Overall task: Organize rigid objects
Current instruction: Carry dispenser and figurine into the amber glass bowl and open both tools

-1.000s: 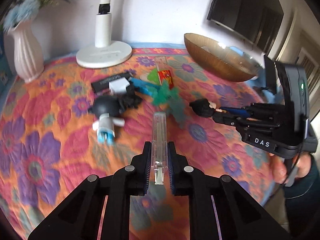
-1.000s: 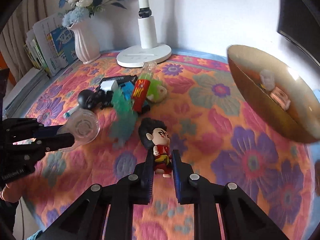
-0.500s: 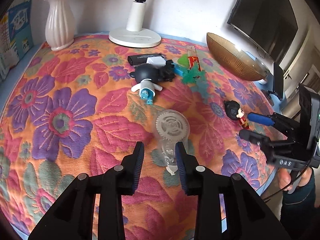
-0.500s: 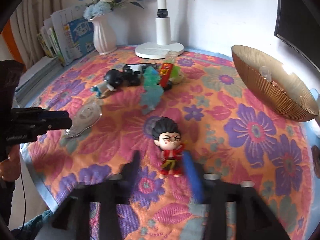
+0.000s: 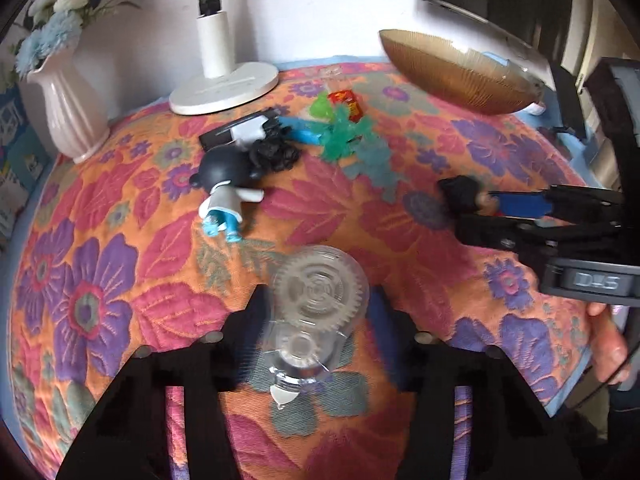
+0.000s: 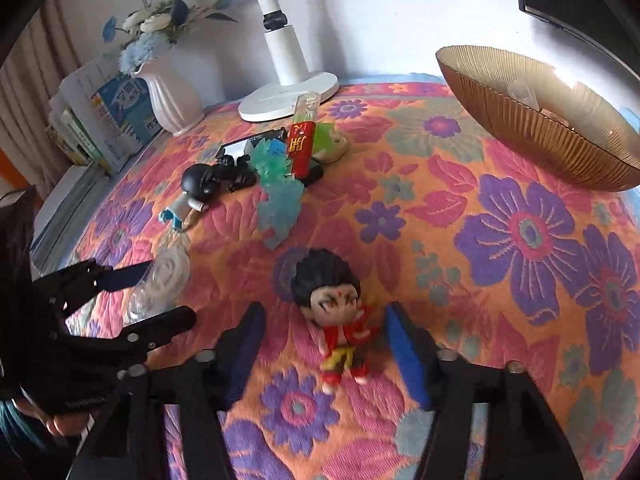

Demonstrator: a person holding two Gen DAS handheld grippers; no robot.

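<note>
The left gripper [image 5: 316,316] has its jaws opening around the clear gear-filled tape dispenser [image 5: 314,312], which lies flat on the flowered cloth [image 5: 100,280], the pads not touching it. The right gripper [image 6: 324,344] straddles the small red-clad figurine [image 6: 338,316], jaws apart but closing, neither pad on it. I'd centre those pads on the figurine's body, below the big head, so it won't tip. The other toys [image 6: 256,164] lie clustered near the lamp base [image 6: 288,96], and the amber bowl [image 6: 536,132] sits well apart.
</note>
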